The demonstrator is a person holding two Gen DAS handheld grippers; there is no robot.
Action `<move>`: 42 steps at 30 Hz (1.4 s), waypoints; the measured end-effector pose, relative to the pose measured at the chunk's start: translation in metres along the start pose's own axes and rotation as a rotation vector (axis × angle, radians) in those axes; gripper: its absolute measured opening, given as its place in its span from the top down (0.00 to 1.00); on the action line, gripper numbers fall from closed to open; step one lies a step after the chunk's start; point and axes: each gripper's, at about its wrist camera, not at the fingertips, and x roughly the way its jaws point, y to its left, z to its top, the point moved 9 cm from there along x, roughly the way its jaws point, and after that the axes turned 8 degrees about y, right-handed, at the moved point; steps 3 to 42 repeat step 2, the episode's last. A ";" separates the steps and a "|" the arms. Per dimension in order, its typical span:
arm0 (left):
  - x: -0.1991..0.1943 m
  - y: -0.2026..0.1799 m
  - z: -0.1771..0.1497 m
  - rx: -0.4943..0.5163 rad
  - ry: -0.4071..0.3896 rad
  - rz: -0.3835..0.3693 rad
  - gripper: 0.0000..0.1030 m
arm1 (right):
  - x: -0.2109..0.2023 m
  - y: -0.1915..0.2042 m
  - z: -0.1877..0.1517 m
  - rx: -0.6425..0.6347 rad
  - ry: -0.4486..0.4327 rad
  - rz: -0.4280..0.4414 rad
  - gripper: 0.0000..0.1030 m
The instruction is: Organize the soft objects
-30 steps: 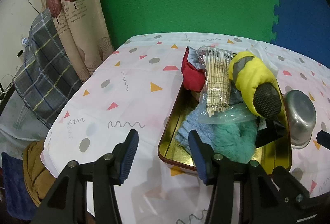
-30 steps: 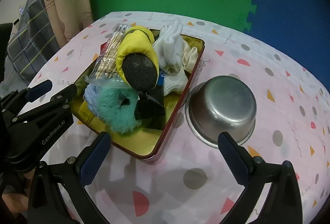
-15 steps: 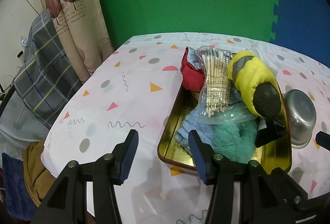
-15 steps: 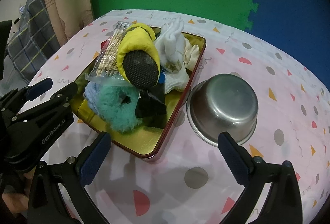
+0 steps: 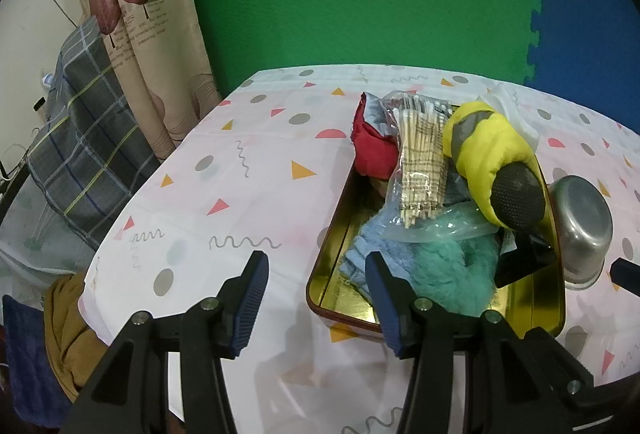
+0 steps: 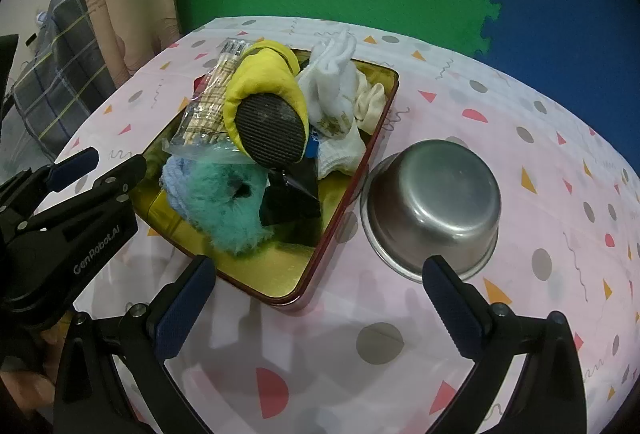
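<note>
Both my grippers hang empty over the near edge of the table. My left gripper point(image 5: 316, 308) has its jaws parted with nothing between the pads, aimed at the near left corner of the gold tray point(image 5: 540, 318). My right gripper point(image 6: 316, 308) is spread much wider, also empty, straddling the gap between tray and steel bowl point(image 6: 434, 204).

The soft things are heaped in the tray: teal fuzzy scrunchie point(image 6: 224, 202) nearest me on a blue cloth point(image 5: 370, 248), yellow padded slipper point(image 6: 266, 102) sole-up on top, white socks point(image 6: 336, 94) toward the far right corner, red pouch point(image 5: 372, 154) far left. A bag of cotton swabs point(image 5: 420, 170) leans among them.

My guess: the bowl sits empty beside the tray as the sorting destination.
</note>
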 end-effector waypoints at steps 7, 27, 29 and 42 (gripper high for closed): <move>0.000 0.001 0.001 -0.005 0.000 -0.001 0.50 | 0.000 0.000 0.000 -0.003 0.000 0.000 0.00; 0.000 0.001 0.001 -0.005 0.000 -0.001 0.50 | 0.000 0.000 0.000 -0.003 0.000 0.000 0.00; 0.000 0.001 0.001 -0.005 0.000 -0.001 0.50 | 0.000 0.000 0.000 -0.003 0.000 0.000 0.00; 0.000 0.001 0.001 -0.005 0.000 -0.001 0.50 | 0.000 0.000 0.000 -0.003 0.000 0.000 0.00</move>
